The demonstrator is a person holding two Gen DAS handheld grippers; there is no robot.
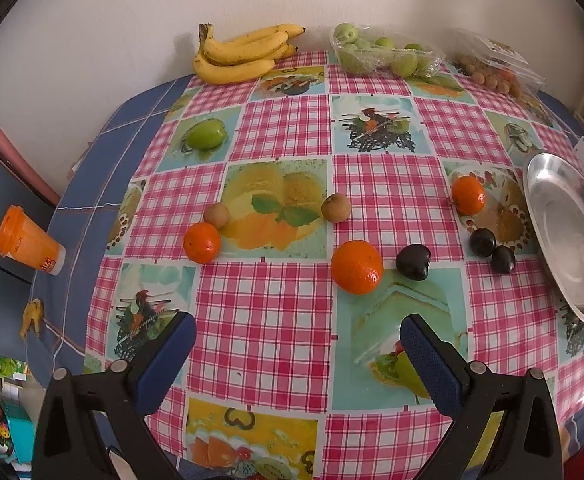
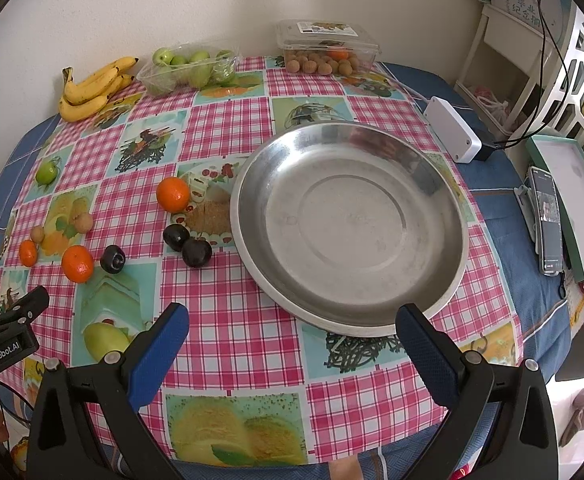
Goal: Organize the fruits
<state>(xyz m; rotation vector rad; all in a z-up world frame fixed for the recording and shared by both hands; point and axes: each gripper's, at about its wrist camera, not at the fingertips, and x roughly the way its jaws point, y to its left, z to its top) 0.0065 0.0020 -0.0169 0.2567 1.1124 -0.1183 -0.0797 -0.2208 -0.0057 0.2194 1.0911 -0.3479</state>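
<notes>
On the left wrist view, nothing looks sorted yet. The left gripper (image 1: 297,344) is held over the near edge of the tablecloth (image 1: 268,304) with its jaws spread wide and nothing between them. Loose fruit is scattered ahead of it: three oranges are counted, the nearest orange (image 1: 356,267) being just beyond the fingers, plus one at the left (image 1: 202,242) and one at the right (image 1: 468,195). Three dark plums (image 1: 412,262) are seen, two of them touching near the metal plate (image 1: 571,240), which is only partly in frame at the right. Two small brown round fruits (image 1: 335,208) are counted, and one loose green fruit (image 1: 206,133) lies well apart at the left. One banana bunch (image 1: 240,54), one tray of green fruit (image 1: 383,54) and one clear box of brown fruit (image 1: 491,66) are lined up by the wall.

From the right wrist view, the plate (image 2: 252,184) is shown whole and completely bare, so pretty much the entire job can be judged as left to do. The right gripper (image 2: 292,338) is also wide open and empty, parked just in front of the plate's near rim. Same tally here: three oranges, three plums, two brown fruits, one green one, all on the cloth to the plate's left. The other gripper's body pokes in at the far left edge.
</notes>
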